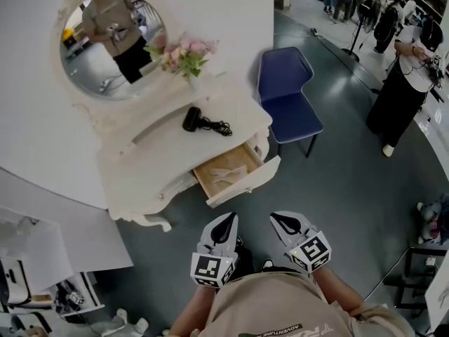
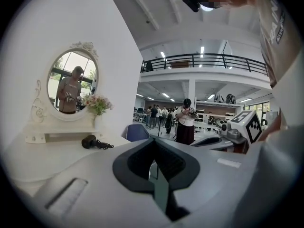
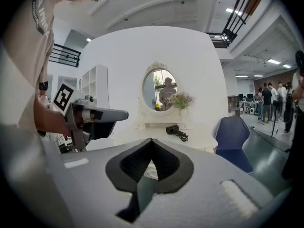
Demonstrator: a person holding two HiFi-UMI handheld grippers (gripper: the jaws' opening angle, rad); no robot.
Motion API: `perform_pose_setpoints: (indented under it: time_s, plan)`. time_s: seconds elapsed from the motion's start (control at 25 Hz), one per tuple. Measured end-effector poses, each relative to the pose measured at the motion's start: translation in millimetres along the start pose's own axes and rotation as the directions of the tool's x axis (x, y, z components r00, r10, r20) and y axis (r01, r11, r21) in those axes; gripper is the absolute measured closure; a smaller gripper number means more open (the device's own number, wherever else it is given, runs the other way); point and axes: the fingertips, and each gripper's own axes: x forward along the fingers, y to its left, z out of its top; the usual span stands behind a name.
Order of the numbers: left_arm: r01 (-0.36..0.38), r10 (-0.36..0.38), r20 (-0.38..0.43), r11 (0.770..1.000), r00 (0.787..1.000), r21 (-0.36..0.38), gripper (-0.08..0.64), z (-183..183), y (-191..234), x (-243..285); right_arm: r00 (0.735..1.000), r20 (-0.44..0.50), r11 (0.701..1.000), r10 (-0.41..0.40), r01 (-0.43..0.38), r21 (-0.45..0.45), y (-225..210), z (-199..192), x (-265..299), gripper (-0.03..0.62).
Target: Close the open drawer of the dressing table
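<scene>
The drawer stands pulled out of the white dressing table, at the end nearer the blue chair; its white front faces the person, and pale things lie on its wooden bottom, too faint to name. The left claw and the right claw hover side by side over the grey floor, both pointing toward that drawer front; the drawer lies just ahead of their tips, near but apart, touching neither. In the left gripper view the left claw's jaws are pressed together at the tip with nothing between them; the right gripper view shows the right claw's jaws meeting tip to tip in the same way, empty.

Only the head view shows the drawer; in both gripper views the claw's own grey body covers the lower part of the table. Those views show the table from the front instead: the oval mirror on the wall above it, the pink flowers beside the mirror, and the black hair dryer lying on the table top with its cord. The left gripper view alone shows a railed balcony and a standing person beyond the chair; the right gripper view alone shows a white shelf unit to the left of the table.
</scene>
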Motion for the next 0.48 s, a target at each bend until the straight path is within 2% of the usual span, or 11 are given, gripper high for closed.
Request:
perform_pose_setpoints:
  time_s: [0.2, 0.48]
  plan:
    - [0.012, -0.011, 0.036, 1.0, 0.999, -0.002, 0.543, 21, 39, 19, 1.0, -0.022, 1.0, 0.008, -0.008, -0.011, -7, 16, 41, 0.589]
    - [0.023, -0.023, 0.038, 1.0, 0.999, 0.02, 0.543, 15, 90, 35, 0.999, -0.033, 0.999, -0.02, 0.019, -0.047, -24, 27, 94, 0.589]
